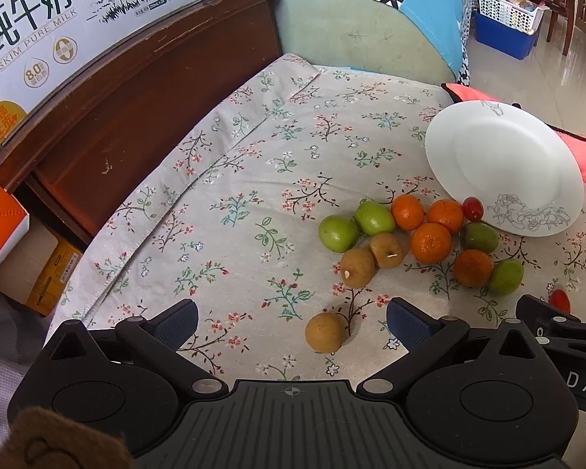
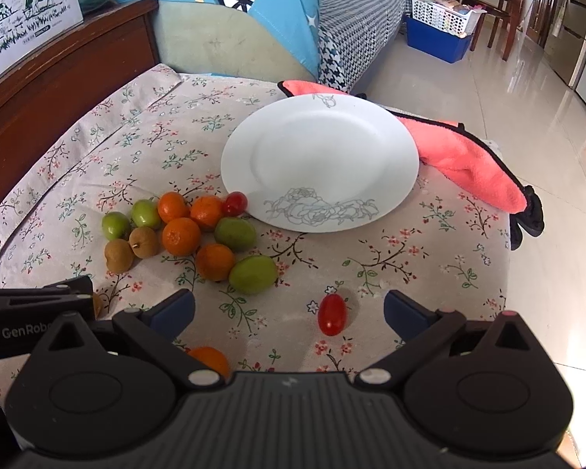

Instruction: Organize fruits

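Note:
A white plate [image 2: 320, 136] [image 1: 504, 156] with a grey flower print lies empty on the floral tablecloth. A cluster of oranges [image 2: 180, 236], green fruits [image 2: 252, 274] and brown fruits [image 2: 118, 256] lies to its left, with a cherry tomato [image 2: 234, 203] touching the plate rim. My left gripper [image 1: 292, 320] is open, with a lone brown fruit [image 1: 325, 332] lying between its fingers. My right gripper [image 2: 289, 308] is open, with a red cherry tomato [image 2: 332, 314] lying between its fingers. Another orange [image 2: 211, 359] lies partly hidden under the right gripper's left finger.
A pink cloth [image 2: 468, 164] lies behind and right of the plate at the table edge. A wooden cabinet [image 1: 136, 109] with a milk carton box [image 1: 58, 19] stands on the left. A sofa with a blue cushion [image 2: 230, 8] stands behind the table.

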The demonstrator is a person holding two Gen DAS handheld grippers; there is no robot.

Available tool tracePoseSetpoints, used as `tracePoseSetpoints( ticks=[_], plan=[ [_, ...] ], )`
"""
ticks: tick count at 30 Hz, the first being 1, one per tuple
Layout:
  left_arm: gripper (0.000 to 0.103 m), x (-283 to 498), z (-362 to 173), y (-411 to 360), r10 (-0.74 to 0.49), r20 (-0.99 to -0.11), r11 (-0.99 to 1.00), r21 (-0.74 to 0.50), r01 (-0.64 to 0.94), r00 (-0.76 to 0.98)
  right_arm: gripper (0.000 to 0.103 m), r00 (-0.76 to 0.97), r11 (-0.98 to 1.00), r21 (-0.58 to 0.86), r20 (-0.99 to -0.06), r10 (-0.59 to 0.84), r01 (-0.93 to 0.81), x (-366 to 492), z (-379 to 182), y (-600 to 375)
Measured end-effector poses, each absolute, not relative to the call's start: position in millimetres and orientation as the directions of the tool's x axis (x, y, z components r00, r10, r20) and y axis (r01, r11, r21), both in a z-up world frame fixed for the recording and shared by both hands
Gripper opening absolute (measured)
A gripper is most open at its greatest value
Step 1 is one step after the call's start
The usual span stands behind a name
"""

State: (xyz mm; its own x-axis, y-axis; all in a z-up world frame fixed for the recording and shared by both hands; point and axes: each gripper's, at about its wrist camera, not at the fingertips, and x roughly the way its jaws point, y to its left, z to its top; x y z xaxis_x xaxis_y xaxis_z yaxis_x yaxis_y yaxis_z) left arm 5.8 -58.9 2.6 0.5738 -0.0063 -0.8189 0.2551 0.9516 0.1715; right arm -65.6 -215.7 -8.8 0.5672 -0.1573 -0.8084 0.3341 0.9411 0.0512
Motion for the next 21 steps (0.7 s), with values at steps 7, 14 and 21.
tracePoseSetpoints(
  ticks=[7, 14, 21],
  plan=[
    [0.103, 6.1, 7.8, -67.6, -0.035, -0.810, 0.948, 0.159, 0.277, 0.586, 0.102, 0.590, 0.943, 0.058, -0.792, -0.156, 0.328, -67.1, -3.9, -225.7],
    [0.103, 6.1, 8.4, -78.0, -0.041, -0.808, 0.940, 0.168, 0.297, 0.587, 0.102, 0.583, 0.939, 0.056, -0.795, -0.164, 0.340, -67.4, -4.3, -234.4],
    [0.103, 11.6, 14.7, -88.0, -0.118, -0.785, 0.922, 0.140, 0.360, 0.608, 0.102, 0.567, 0.939, 0.069, -0.811, -0.145, 0.338, -66.6, -7.0, -251.7]
  ],
)
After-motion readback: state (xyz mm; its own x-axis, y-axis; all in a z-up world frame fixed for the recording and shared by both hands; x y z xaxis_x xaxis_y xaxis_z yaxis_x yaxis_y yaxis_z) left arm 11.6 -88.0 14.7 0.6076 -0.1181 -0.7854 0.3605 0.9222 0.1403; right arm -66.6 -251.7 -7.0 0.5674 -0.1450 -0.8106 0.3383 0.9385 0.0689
